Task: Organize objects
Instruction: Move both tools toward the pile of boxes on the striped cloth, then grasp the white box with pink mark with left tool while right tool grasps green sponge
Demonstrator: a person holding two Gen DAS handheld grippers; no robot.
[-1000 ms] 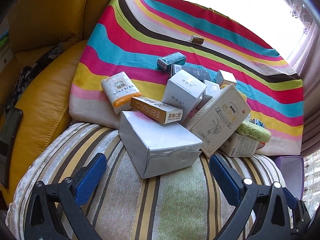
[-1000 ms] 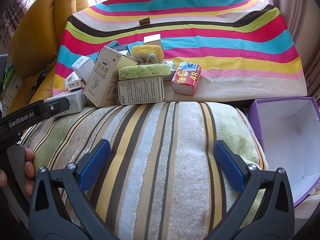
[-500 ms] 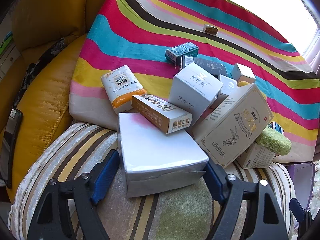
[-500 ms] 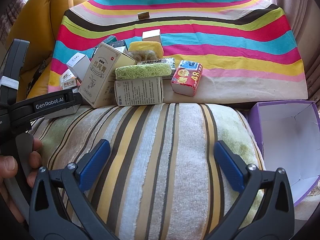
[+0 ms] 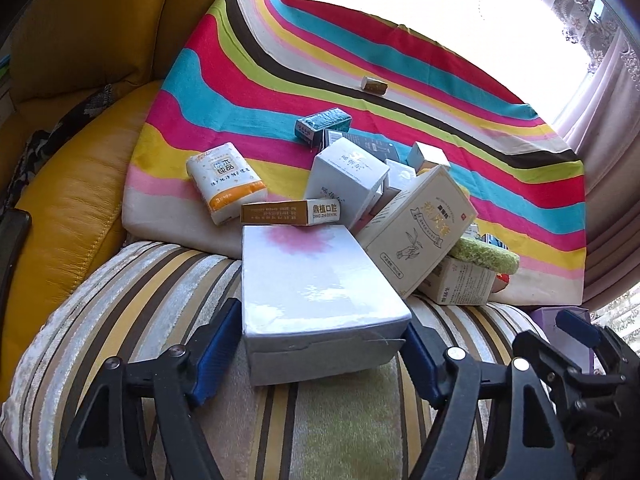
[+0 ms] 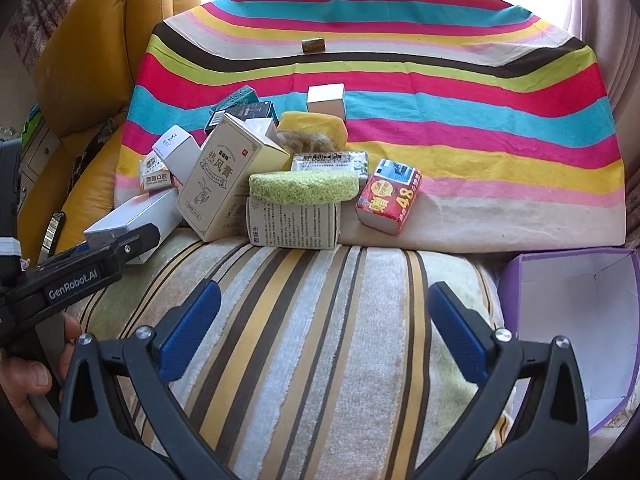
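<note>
In the left wrist view the left claw (image 5: 320,344) is seen closing on the white box (image 5: 316,280), both blue pads flat against its sides; the box lies on the striped cushion (image 5: 132,292) at the front of the pile, a narrow orange-ended box (image 5: 290,213) resting on its far edge; a tissue pack (image 5: 225,182) on the rainbow cloth (image 5: 248,92) is shown only here. In the right wrist view the right claw (image 6: 322,330) is held wide apart over bare cushion with nothing between its pads; shown clearly only there are a purple bin (image 6: 576,332), a red packet (image 6: 389,196), a green sponge (image 6: 302,187) atop a printed box (image 6: 294,224), and a hand (image 6: 30,376) gripping the left tool.
</note>
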